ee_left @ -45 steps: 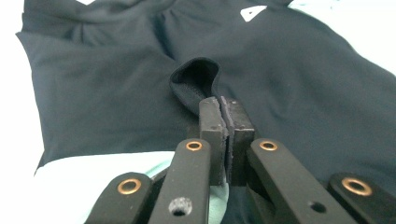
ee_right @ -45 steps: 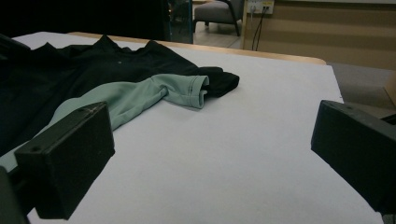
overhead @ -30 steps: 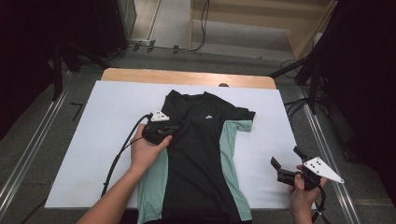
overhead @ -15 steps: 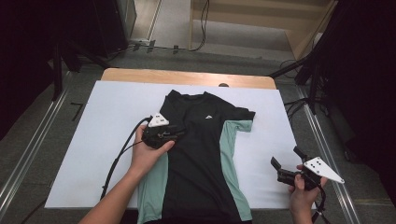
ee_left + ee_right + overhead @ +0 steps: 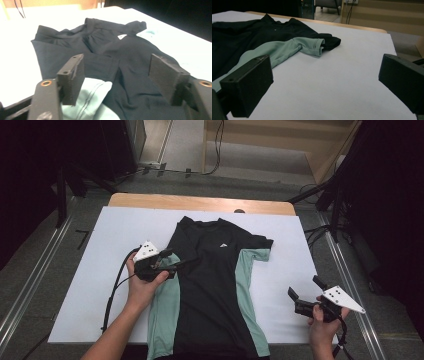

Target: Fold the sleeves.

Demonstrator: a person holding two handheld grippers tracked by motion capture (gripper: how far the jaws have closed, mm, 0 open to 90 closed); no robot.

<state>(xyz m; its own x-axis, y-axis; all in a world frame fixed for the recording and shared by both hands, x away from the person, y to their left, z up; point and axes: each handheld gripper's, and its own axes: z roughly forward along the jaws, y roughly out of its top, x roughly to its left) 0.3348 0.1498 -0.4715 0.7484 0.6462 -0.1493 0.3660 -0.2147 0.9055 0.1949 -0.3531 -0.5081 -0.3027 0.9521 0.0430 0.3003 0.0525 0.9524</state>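
A black T-shirt point(image 5: 215, 285) with pale green side panels lies front up on the white table cover point(image 5: 100, 270). Its left sleeve is folded in over the body, and its right sleeve point(image 5: 312, 46) is bunched, green under black. My left gripper point(image 5: 175, 260) hovers at the shirt's left edge near the armpit and points right. In the left gripper view that gripper point(image 5: 116, 65) is open, with black cloth point(image 5: 130, 57) and a green fold point(image 5: 87, 100) below the jaws and nothing pinched. My right gripper point(image 5: 303, 287) is held open over bare cover at the front right, away from the shirt point(image 5: 249, 32).
The left gripper's black cable point(image 5: 112, 290) loops across the cover toward the front edge. A wooden table edge point(image 5: 200, 202) shows beyond the cover. Dark stands point(image 5: 62, 195) and floor rails point(image 5: 30, 290) flank the table, and bare cover lies on both sides of the shirt.
My left gripper has drawn back slightly to the left along the shirt's edge. The right gripper and the shirt have not visibly moved.
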